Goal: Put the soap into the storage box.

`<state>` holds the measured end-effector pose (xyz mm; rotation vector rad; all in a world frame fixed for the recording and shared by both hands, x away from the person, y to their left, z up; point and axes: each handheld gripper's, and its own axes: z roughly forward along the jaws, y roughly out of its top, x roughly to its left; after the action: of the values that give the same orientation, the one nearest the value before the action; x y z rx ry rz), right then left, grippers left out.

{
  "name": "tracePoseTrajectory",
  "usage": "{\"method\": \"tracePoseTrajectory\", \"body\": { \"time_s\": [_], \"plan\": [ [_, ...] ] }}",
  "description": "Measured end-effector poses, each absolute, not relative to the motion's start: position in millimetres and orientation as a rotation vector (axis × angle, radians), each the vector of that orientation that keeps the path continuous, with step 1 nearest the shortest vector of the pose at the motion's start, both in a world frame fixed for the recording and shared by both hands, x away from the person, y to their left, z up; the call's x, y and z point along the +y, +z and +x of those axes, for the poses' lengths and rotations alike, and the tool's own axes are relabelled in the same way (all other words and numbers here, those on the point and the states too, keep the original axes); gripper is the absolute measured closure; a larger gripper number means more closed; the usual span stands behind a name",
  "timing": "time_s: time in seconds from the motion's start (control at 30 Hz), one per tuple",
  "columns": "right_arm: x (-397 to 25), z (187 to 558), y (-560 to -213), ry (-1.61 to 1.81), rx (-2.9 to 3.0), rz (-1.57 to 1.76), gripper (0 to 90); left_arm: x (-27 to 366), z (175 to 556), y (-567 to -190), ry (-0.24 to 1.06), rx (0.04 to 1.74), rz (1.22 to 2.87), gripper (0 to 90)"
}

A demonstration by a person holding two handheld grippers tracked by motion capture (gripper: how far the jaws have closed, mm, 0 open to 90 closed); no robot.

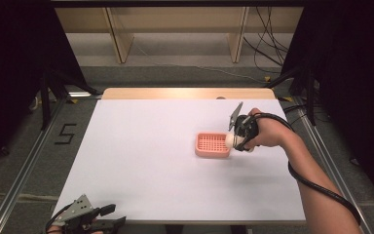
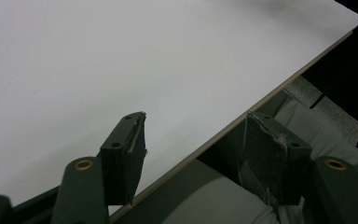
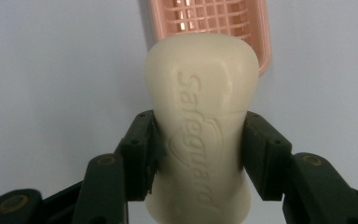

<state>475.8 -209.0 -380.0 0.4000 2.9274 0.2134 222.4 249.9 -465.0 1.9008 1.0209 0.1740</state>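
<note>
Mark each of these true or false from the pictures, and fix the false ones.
1. The right gripper is shut on the soap bar. True.
2. The soap dish is blue. False: it is pink, with a grid floor.
3. The left gripper holds the soap dish. False: its jaws stand open with nothing between them, at the near edge of the table.
4. The soap bar carries raised lettering. True.
5. The soap bar lies flat in the soap dish. False: it is held in the jaws at the dish's right end.

One soap bar (image 3: 200,135), one pink soap dish (image 1: 213,145) — and two grippers.
</note>
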Motion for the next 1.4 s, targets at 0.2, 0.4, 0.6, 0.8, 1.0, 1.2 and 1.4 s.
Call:
{"method": "tracePoseTrajectory", "body": {
  "time_s": [0.2,0.4,0.6,0.8,1.0,1.2,1.4],
  "plan": [
    [-206.0,477.6,-381.7,0.24,2.927,0.364,50.5,250.1,222.4,-464.8,0.171,1.018,1.912,38.5],
    [-201.6,478.5,-381.0,0.254,2.929,0.357,50.5,249.7,222.3,-464.9,0.172,1.02,1.905,38.5],
    [-195.8,480.2,-381.3,0.26,2.923,0.347,50.5,249.9,222.1,-464.7,0.175,1.019,1.901,38.5],
    [-191.0,482.3,-382.6,0.291,2.929,0.355,50.5,249.9,222.1,-464.7,0.174,1.02,1.901,38.6],
    [-187.4,483.4,-381.7,0.292,2.925,0.332,50.5,249.7,222.0,-464.8,0.175,1.02,1.9,38.6],
    [-184.1,483.5,-380.7,0.31,2.921,0.327,50.5,249.6,222.0,-464.7,0.176,1.02,1.904,38.6],
    [-179.0,481.5,-379.6,0.333,2.925,0.342,50.5,249.3,221.8,-464.1,0.178,1.018,1.909,38.6]
  ]
}}
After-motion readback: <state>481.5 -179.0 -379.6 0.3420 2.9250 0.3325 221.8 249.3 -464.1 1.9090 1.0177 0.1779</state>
